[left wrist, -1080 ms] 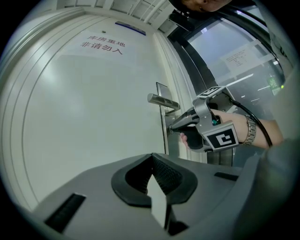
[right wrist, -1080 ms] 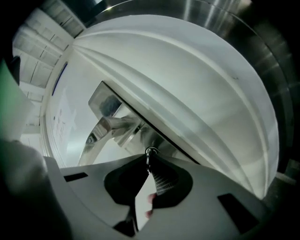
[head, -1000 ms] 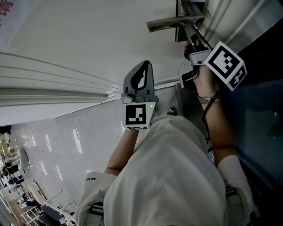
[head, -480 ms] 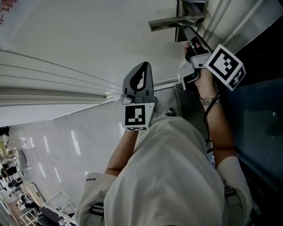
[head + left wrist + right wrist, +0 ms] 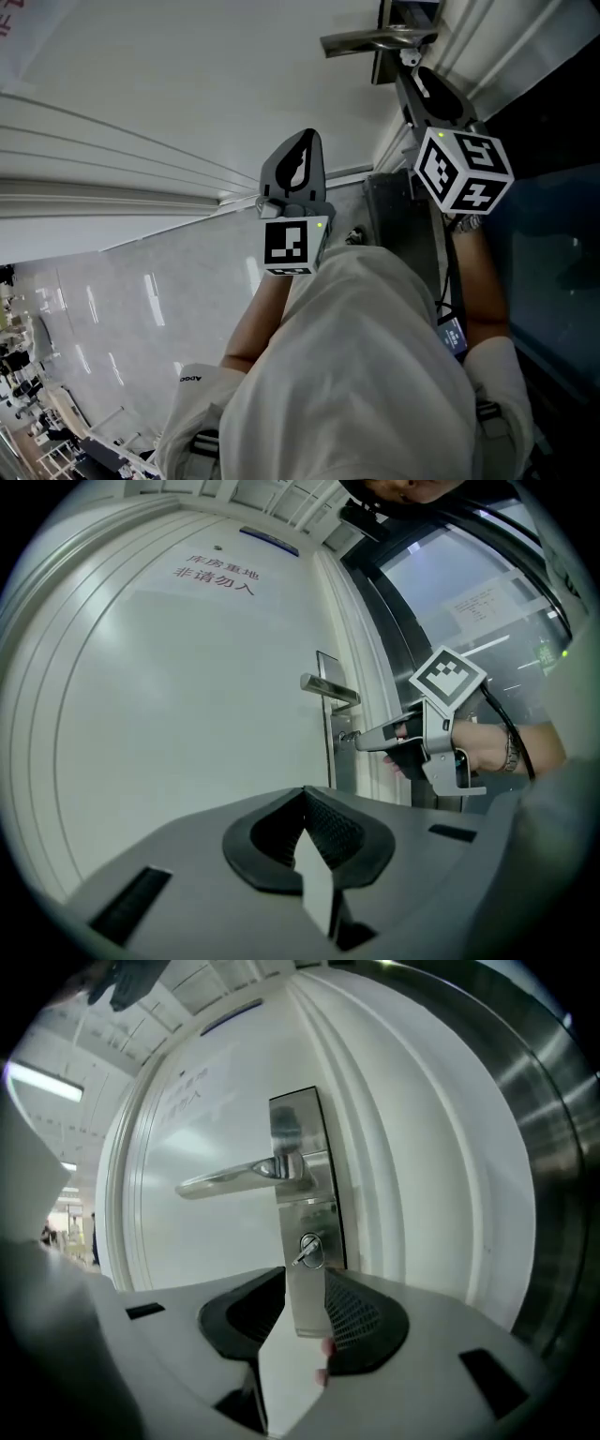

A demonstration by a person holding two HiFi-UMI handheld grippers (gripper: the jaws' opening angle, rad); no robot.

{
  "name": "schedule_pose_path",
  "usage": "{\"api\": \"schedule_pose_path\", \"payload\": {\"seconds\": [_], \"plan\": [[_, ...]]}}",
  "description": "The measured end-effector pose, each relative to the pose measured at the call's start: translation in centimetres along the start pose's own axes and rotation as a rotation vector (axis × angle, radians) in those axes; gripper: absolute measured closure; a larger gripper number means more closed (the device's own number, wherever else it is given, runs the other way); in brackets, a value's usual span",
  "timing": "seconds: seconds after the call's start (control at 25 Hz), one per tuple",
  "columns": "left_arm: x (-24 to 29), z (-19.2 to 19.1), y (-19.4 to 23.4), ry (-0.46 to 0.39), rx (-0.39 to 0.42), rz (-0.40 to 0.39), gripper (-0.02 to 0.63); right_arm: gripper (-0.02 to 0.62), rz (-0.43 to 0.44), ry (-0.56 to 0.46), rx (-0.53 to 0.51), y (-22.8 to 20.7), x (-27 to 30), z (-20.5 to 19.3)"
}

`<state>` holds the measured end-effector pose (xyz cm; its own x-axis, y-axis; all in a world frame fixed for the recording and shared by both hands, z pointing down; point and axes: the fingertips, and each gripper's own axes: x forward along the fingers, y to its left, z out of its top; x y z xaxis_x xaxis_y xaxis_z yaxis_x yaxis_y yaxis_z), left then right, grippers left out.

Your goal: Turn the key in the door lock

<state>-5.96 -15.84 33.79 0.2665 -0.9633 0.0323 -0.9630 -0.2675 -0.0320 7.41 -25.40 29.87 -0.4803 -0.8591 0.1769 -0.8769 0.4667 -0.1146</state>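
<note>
Its jaws just spreading wide with nothing between them, the right gripper (image 5: 306,1281) sits just short of the key (image 5: 307,1252), slanted in the lock (image 5: 302,1218) dead ahead, so closing off-centre could well skid the pads off its small bow; the left gripper (image 5: 306,803) idles pinched together, empty.

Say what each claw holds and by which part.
Nothing. The right claw has just been opening, nothing between its jaws; the key sits in the lock ahead. The left claw is shut, empty.
</note>
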Motion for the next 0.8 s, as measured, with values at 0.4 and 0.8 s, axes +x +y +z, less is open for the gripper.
{"api": "schedule_pose_path", "payload": {"seconds": [0.4, 0.8], "plan": [[-0.5, 0.2, -0.3, -0.01, -0.006, -0.007, 0.6, 0.488, -0.205, 0.017, -0.833, 0.4, -1.2, 0.7], [-1.1, 0.2, 0.6, -0.013, -0.045, 0.009, 0.6, 0.488, -0.242, 0.115, -1.417, 0.9, -0.2, 0.7]]}}
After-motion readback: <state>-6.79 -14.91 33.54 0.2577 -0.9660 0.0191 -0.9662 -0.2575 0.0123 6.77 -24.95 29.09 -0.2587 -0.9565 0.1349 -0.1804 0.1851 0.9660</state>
